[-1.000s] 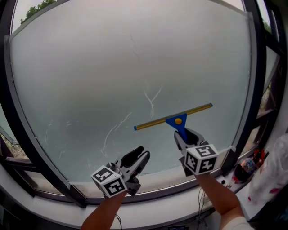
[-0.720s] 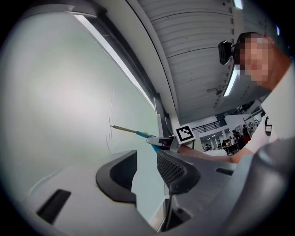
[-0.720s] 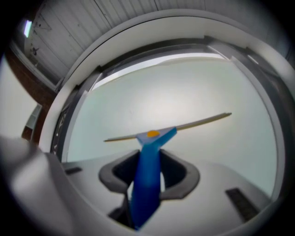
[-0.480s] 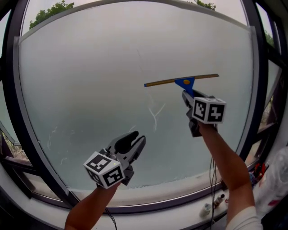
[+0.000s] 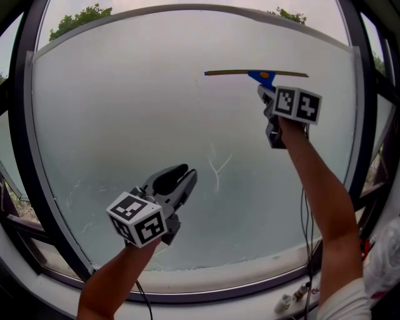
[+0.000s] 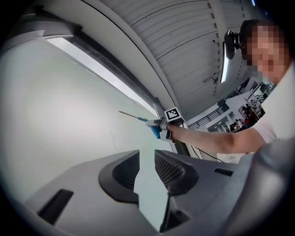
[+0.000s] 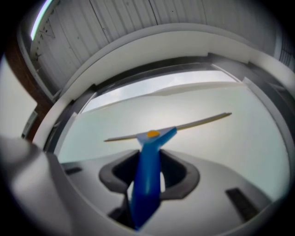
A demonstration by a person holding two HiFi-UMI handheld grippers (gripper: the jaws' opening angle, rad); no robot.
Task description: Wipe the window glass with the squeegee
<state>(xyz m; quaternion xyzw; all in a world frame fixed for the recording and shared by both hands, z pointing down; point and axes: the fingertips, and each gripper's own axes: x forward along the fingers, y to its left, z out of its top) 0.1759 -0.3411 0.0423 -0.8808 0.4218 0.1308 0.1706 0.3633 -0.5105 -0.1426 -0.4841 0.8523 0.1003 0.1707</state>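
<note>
The squeegee has a blue handle and a long thin blade, lying level against the upper right of the frosted window glass. My right gripper is shut on the handle from below, arm stretched up. The blade crosses the glass ahead of its jaws. My left gripper hangs low and left of centre, near the glass, away from the squeegee. Its jaws have just been closing; a gap still shows between the fingers and nothing is in it. From there the squeegee shows far off.
A dark frame rings the pane, with a pale sill below. Thin streaks mark the glass near the middle. Small bottles and a cable sit at the lower right. Trees show above the pane.
The right gripper has carried the squeegee from the lower middle of the glass up to the top right, and the blade has levelled. The left gripper has risen a little, rolled and narrowed.
</note>
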